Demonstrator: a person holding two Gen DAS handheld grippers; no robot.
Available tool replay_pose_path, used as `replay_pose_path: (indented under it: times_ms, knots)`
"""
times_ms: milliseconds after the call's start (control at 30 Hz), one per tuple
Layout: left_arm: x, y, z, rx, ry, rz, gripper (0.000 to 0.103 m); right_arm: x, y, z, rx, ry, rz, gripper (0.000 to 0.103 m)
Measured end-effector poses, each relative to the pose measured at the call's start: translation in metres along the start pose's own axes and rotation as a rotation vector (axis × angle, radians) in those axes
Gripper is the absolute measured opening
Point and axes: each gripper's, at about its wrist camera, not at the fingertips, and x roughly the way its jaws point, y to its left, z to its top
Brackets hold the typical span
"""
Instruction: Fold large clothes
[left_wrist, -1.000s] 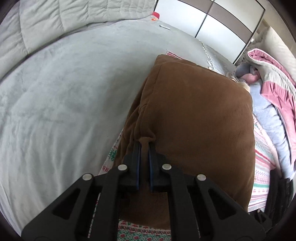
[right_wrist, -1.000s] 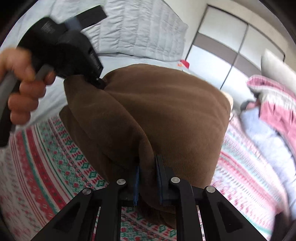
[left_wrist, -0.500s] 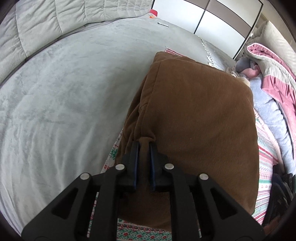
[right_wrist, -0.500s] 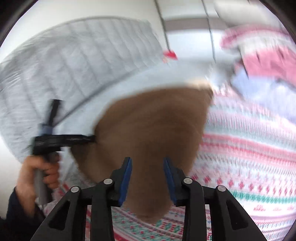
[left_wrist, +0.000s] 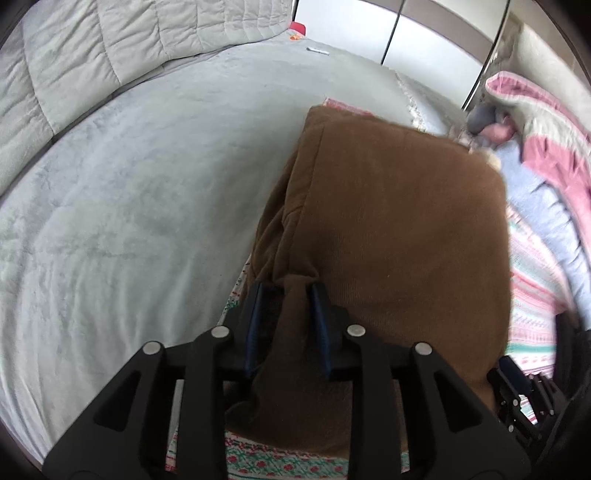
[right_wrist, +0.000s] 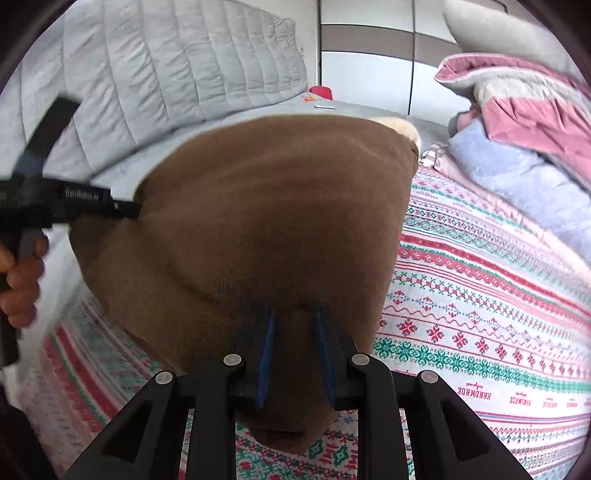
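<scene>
We see a bed (left_wrist: 110, 229) covered with a pale grey plush blanket, and on its near side a spread with red, green and pink knitted-style bands (right_wrist: 480, 295). A brown corduroy garment (left_wrist: 388, 229), folded into a thick rectangular bundle, lies on that patterned spread, its far left edge reaching toward the grey blanket.

The left claw (left_wrist: 288, 317) sits at the bundle's near left corner. Its jaws have just been opening, and a ridge of brown cloth stands between the blue pads (left_wrist: 316, 317) with a dark gap along the left one, so we read it as released, no longer pinching. The right claw (right_wrist: 295, 347) is at the near edge of the bundle; its jaws have just been closing, and the cloth bulges between the pads and hangs below them, so we judge it to be grasping the garment. In the right-hand view a hand (right_wrist: 20, 280) holds the left tool's grip at the far left.

The cloth looks soft, bulky and fairly heavy for clothing, with a ribbed, non-slippery face. We expect it to sag and spring open at the folds rather than hold a crease, so corners and doubled edges seem the best places to take hold, gathering all layers at once. A pile of pink, grey and lilac laundry (right_wrist: 517, 122) lies at the far right of the bed
</scene>
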Motion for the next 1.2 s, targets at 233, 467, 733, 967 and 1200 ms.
replay_pose_path:
  times_ms: [233,467,733,967,1200]
  knots:
    - [-0.032,0.017,0.022,-0.067,-0.066,-0.016,0.044,-0.028,-0.069,0.049,0.199,-0.038,0.105,0.028]
    - [0.005,-0.058,0.076,0.072,-0.001,-0.142,0.044,0.037,-0.114,0.135,0.281,0.009,0.102,0.028]
    - [0.101,-0.065,0.098,0.054,0.065,-0.056,0.044,0.146,-0.111,0.200,0.262,0.106,0.060,0.028]
    - [0.113,-0.065,0.087,0.093,-0.009,0.005,0.044,0.209,-0.088,0.194,0.176,0.211,-0.041,0.028]
    - [0.086,-0.040,0.088,0.005,0.008,-0.109,0.044,0.169,-0.072,0.199,0.137,0.162,-0.119,0.036]
